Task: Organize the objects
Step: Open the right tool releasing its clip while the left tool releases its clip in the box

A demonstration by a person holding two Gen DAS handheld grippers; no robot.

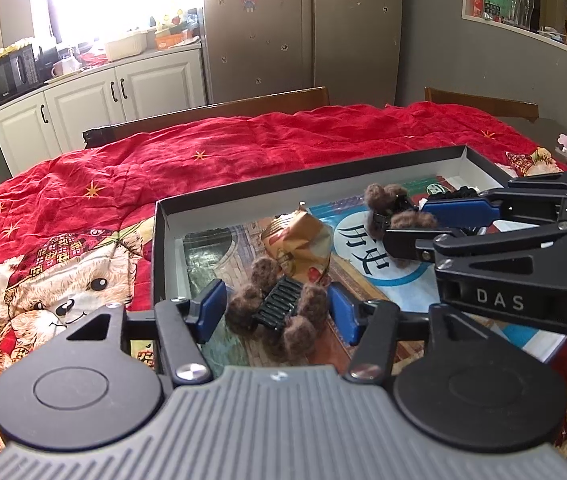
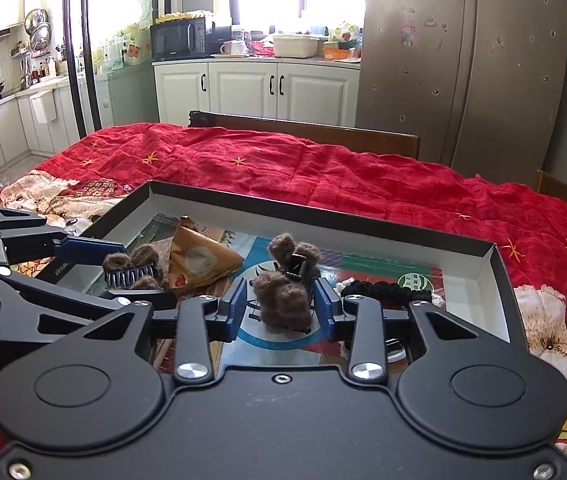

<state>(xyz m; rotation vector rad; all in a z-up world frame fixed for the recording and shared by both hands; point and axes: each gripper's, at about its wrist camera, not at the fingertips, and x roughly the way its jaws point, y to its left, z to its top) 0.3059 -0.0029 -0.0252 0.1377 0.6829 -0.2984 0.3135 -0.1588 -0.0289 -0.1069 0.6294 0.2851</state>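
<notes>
Underneath, red quilt (image 2: 323,176) fronts white kitchen cabinets (image 2: 251,88).

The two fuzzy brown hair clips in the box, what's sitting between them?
A crumpled brown snack packet lies between the left fuzzy clip and the right fuzzy clip, best seen in the right wrist view.
</notes>
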